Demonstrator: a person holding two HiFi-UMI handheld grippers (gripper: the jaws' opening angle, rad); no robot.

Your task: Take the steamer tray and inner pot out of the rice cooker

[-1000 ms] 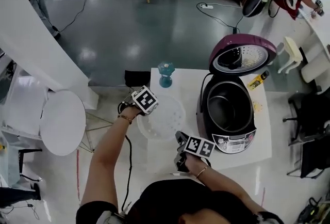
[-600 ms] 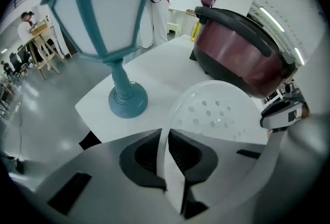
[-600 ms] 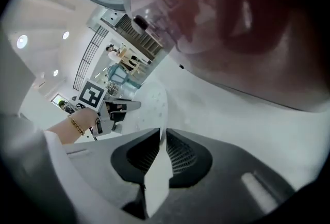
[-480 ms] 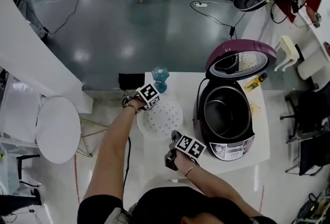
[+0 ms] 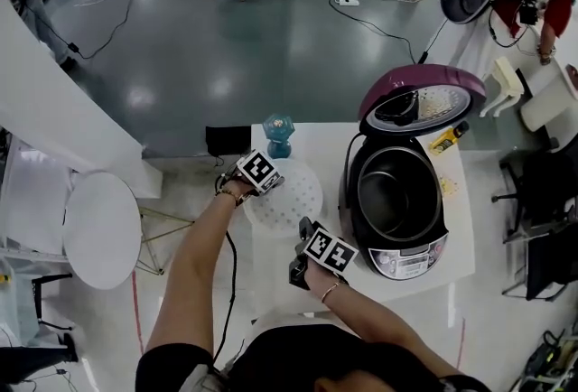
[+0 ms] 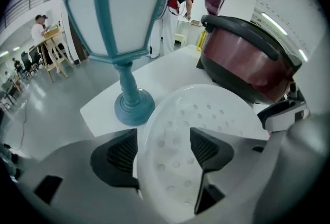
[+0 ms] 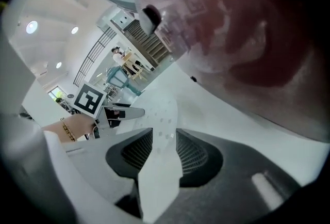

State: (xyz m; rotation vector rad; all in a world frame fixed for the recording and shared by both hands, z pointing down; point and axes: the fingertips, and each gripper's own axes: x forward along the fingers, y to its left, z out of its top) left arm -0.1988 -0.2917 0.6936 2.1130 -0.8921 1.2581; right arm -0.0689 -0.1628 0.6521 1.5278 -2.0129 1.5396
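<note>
The white perforated steamer tray (image 5: 287,196) lies on the white table (image 5: 361,277), left of the rice cooker (image 5: 397,241). The cooker's purple lid (image 5: 420,99) stands open, and the dark inner pot (image 5: 395,193) sits inside. My left gripper (image 5: 264,180) is at the tray's far-left rim. In the left gripper view its jaws (image 6: 165,141) have just been opening and stand wide around the rim (image 6: 175,166), clear of it. My right gripper (image 5: 307,229) is at the near rim. Its jaws (image 7: 164,141) have just been opening a little, and the tray's edge (image 7: 157,176) is still between the pads.
A small teal lantern (image 5: 278,134) stands at the table's far-left corner, just beyond the tray. A yellow item (image 5: 448,140) lies behind the cooker. A round white side table (image 5: 101,228) stands left of the table. A person (image 5: 542,11) works at the far right.
Both grippers came down with the tray, which now rests on the table beside the cooker. The left arm shifted slightly towards the lantern.
</note>
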